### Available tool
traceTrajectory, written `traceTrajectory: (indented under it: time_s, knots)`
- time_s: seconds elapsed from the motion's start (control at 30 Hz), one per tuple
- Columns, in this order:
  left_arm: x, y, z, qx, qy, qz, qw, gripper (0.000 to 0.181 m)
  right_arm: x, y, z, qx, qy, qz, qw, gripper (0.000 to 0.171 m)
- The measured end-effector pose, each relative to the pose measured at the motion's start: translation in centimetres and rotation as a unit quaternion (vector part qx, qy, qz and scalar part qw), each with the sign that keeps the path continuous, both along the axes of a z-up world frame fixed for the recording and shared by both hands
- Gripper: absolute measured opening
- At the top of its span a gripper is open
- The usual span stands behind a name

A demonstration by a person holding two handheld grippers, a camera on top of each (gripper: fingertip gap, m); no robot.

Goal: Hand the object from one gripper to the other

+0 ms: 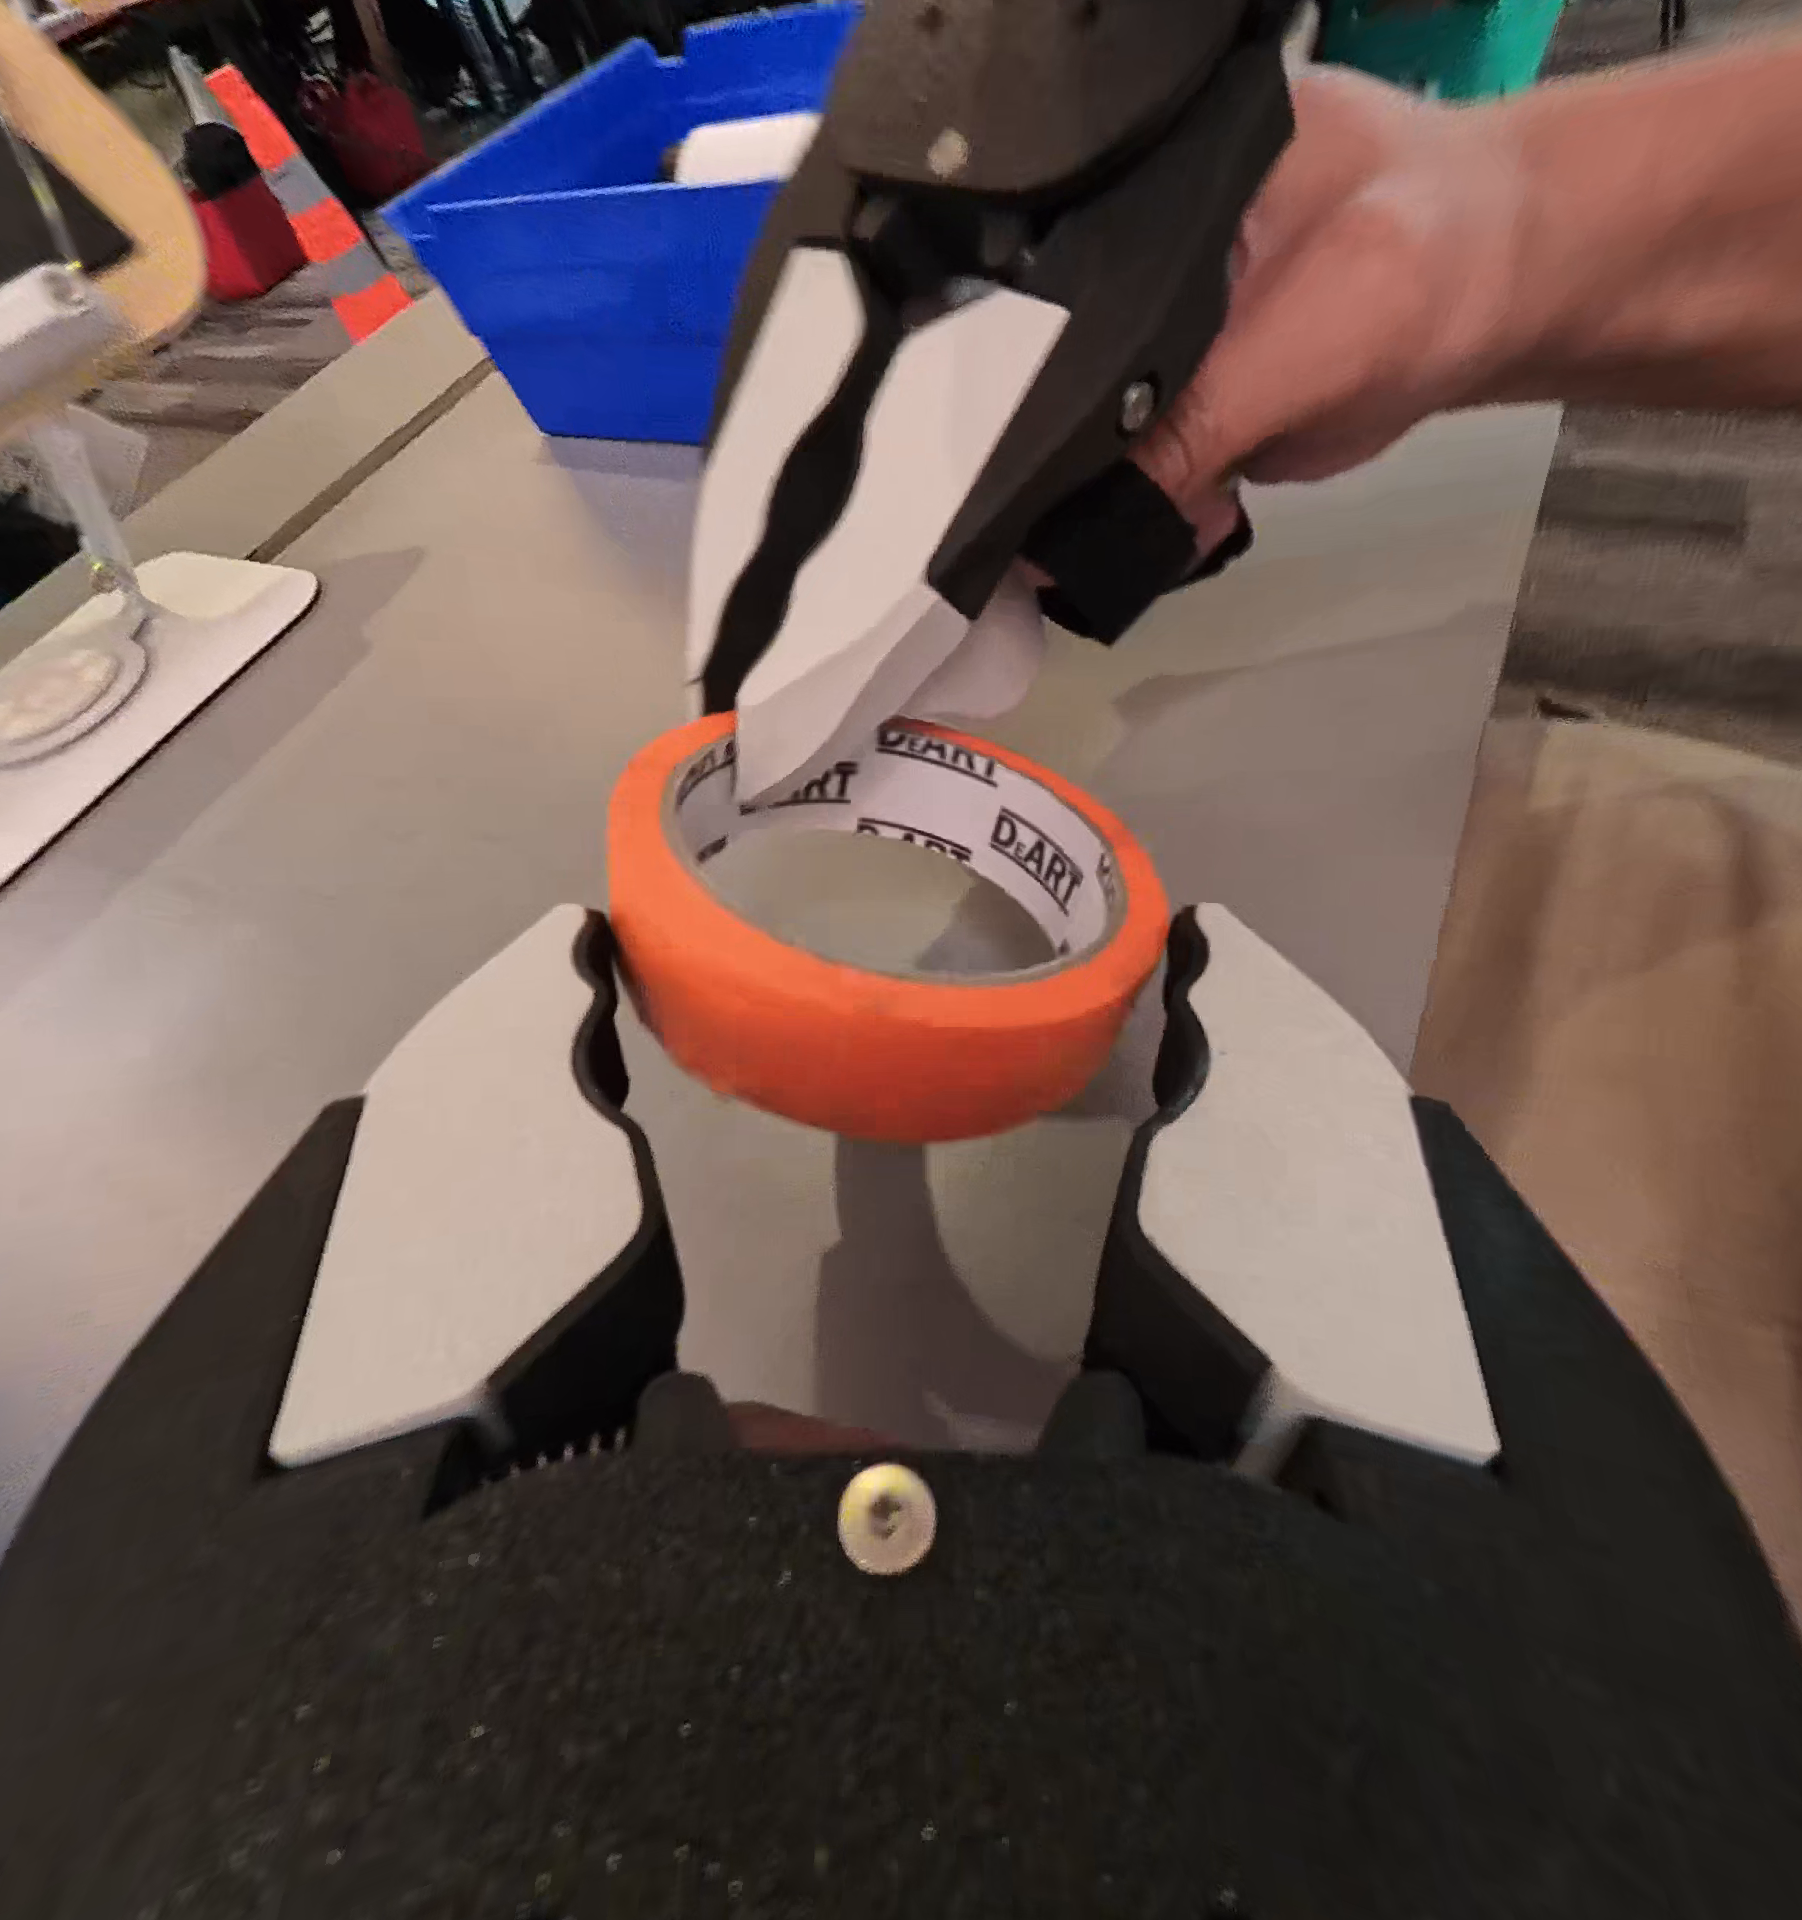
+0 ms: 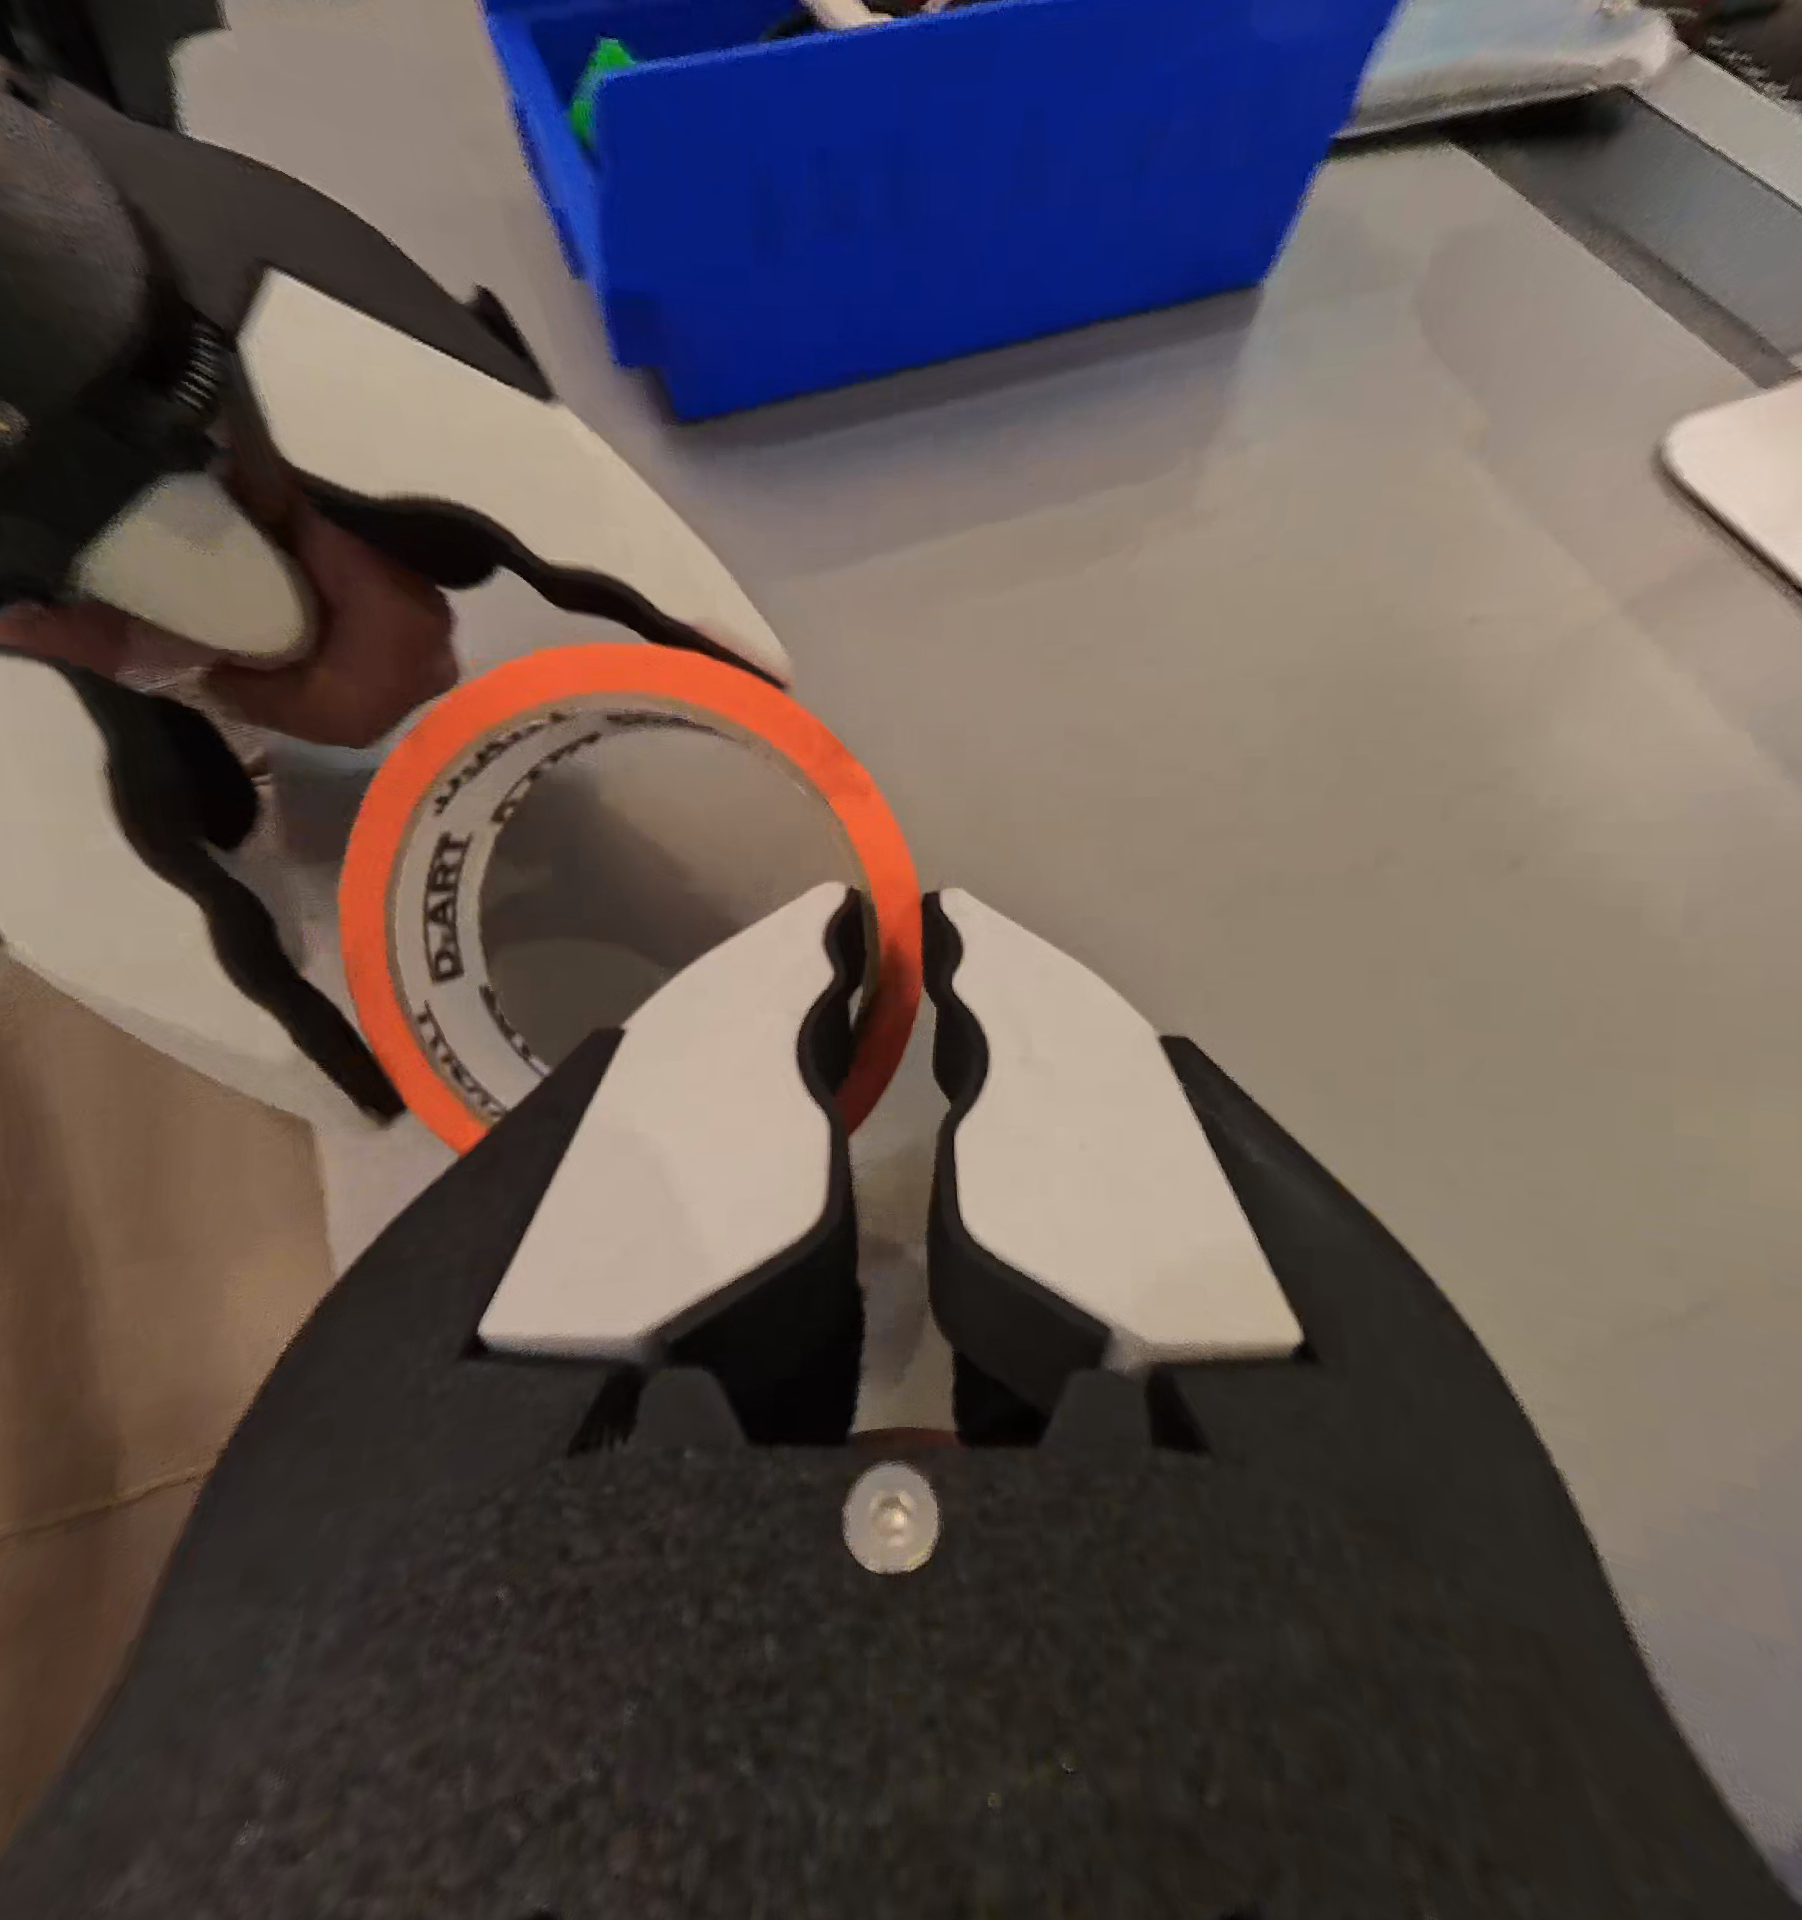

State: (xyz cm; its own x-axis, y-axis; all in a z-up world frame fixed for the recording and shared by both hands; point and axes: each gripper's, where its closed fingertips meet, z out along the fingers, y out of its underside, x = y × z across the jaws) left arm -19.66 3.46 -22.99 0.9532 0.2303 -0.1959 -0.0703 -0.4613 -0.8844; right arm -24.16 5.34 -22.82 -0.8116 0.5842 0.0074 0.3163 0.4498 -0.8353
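The left gripper holds an orange tape roll across its outer rim, its two fingers spread wide and pressed against opposite sides of the roll, which hangs tilted above the grey bench. From the far side the right gripper reaches down onto the same roll: one white finger dips inside the ring, against its printed white inner liner, the other lies outside. In the right wrist view those fingers straddle the roll's wall, nearly together, with a narrow gap visible beside the orange band; whether they truly pinch it I cannot tell. A bare hand grips the right gripper's handle. Farther off a blue plastic bin stands on the bench, and a white stand base lies to the left
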Motion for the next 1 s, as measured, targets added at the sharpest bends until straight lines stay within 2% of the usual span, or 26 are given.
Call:
traceTrajectory:
  time_s: [0.1, 0.2, 0.27, 0.43, 0.6, 0.8, 0.93, 1.0]
  knots:
    - [-1.9, -1.2, 0.6, 0.041, -0.063, 0.051, 0.996, 0.083, -1.9, 2.1, 0.6, 0.026, 0.042, -0.073, 0.996, 0.01]
    - [-3.3, -1.7, 1.0, 0.096, -0.164, 0.107, 0.976, 0.072, -3.0, 3.5, 1.6, 0.096, 0.119, -0.134, 0.979, 0.01]
    - [-3.5, -1.6, 1.5, 0.129, -0.198, 0.123, 0.964, 0.07, -3.0, 3.3, 2.1, 0.135, 0.163, -0.155, 0.965, 0.01]
    - [-4.5, -1.9, 1.5, 0.096, -0.127, 0.192, 0.968, 0.059, -2.3, 1.1, 3.2, 0.182, 0.237, -0.173, 0.939, 0.01]
    - [-5.8, -3.5, 1.4, 0.058, -0.068, 0.247, 0.965, 0.024, -1.7, -0.2, 3.4, 0.156, 0.236, -0.167, 0.945, 0.011]
    - [-6.5, -4.4, 0.2, 0.01, -0.05, 0.26, 0.964, 0.015, -0.8, -1.9, 4.0, 0.116, 0.235, -0.131, 0.956, 0.014]
    - [-7.6, -5.2, 0.5, 0.028, -0.071, 0.263, 0.962, 0.01, 0.0, -2.9, 4.5, 0.063, 0.223, -0.091, 0.969, 0.018]
    - [-8.0, -5.6, 0.6, 0.061, -0.112, 0.267, 0.955, 0.011, 0.5, -3.2, 4.9, 0.007, 0.194, -0.058, 0.979, 0.027]
